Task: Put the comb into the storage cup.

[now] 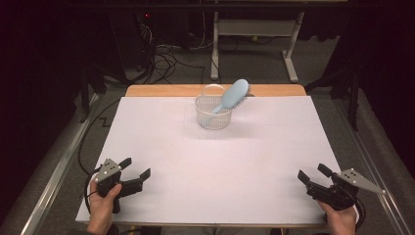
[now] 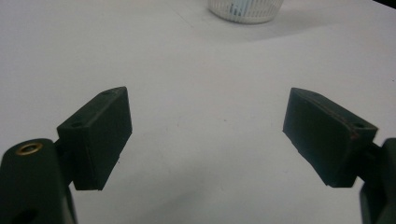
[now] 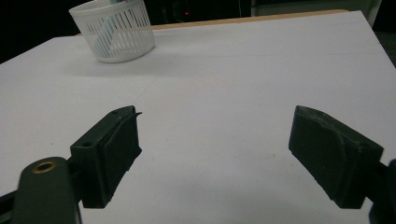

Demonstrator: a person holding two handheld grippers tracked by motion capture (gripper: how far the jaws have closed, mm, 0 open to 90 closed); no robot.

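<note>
Both grippers sit low in the frame, left gripper (image 1: 136, 168) and right gripper (image 1: 312, 173) gaping, holding nothing; top centre, a blue hairbrush (image 1: 232, 96) leans in the white basket (image 1: 212, 117).

The basket (image 1: 213, 112) stands on the tabletop (image 1: 210, 166) toward its far edge, near the middle of that edge. A hairbrush (image 1: 231, 98) sits in the basket, handle down inside it, head leaning out over the rim to the right and toward the far edge. The left gripper (image 1: 134, 170) is at the near left corner of the tabletop, the right gripper (image 1: 313, 174) at the near right corner (each held in a hand that comes in from the near edge). Both are well apart from the basket, which lies ahead of them and between them. Beyond the far edge, on the floor, stand a table frame (image 1: 254, 44) and loose cables (image 1: 164, 61).
</note>
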